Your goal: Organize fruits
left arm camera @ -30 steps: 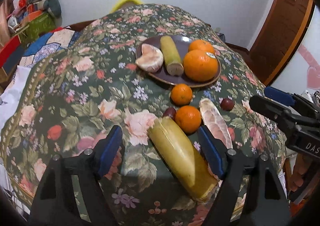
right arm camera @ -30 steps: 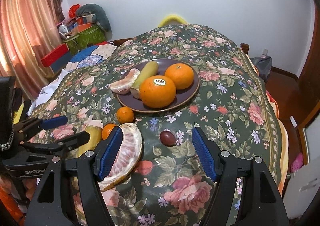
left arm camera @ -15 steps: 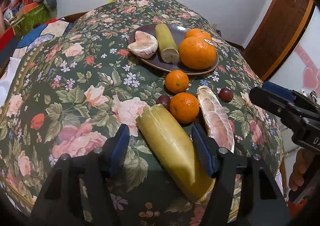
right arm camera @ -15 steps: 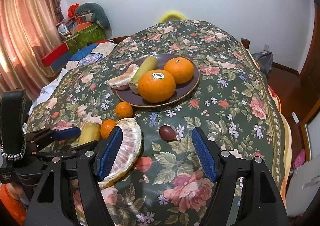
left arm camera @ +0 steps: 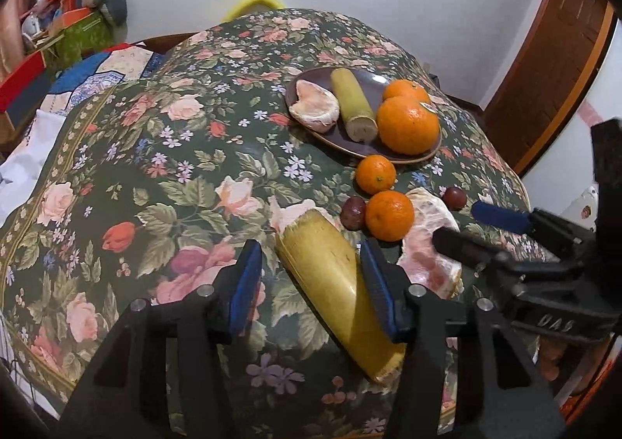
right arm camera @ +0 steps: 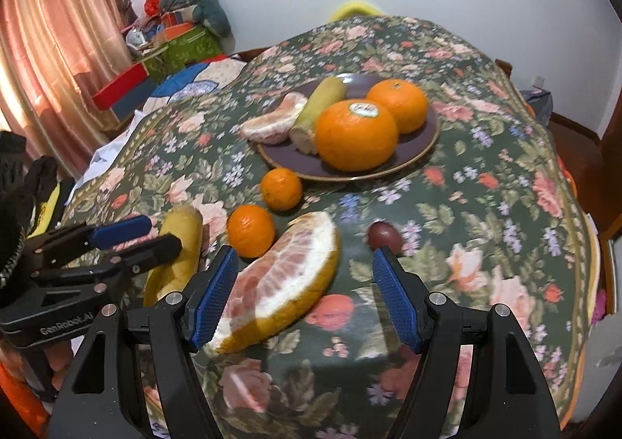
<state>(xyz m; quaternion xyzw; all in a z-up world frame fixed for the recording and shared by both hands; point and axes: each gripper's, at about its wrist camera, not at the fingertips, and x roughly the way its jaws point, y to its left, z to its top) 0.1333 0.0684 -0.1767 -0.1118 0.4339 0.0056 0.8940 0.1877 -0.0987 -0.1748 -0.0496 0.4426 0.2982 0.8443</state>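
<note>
A thick yellow stalk piece lies on the floral tablecloth between the fingers of my left gripper. Its jaws are closing; the right pad is at the piece and the left pad stands off it. My right gripper hangs open over a peeled pomelo wedge, which lies beside its left finger. Two small tangerines and two dark red fruits sit loose nearby. The brown plate holds two big oranges, a pomelo piece and a second stalk piece.
The table's near edge drops off just below both grippers. Boxes and cushions are piled at the far left by a pink curtain. A wooden door stands at the right. Bare cloth stretches left of the plate.
My left gripper has slid forward along the yellow stalk piece and its jaws have narrowed around it. The right gripper has sunk closer to the pomelo wedge, jaws unchanged.
</note>
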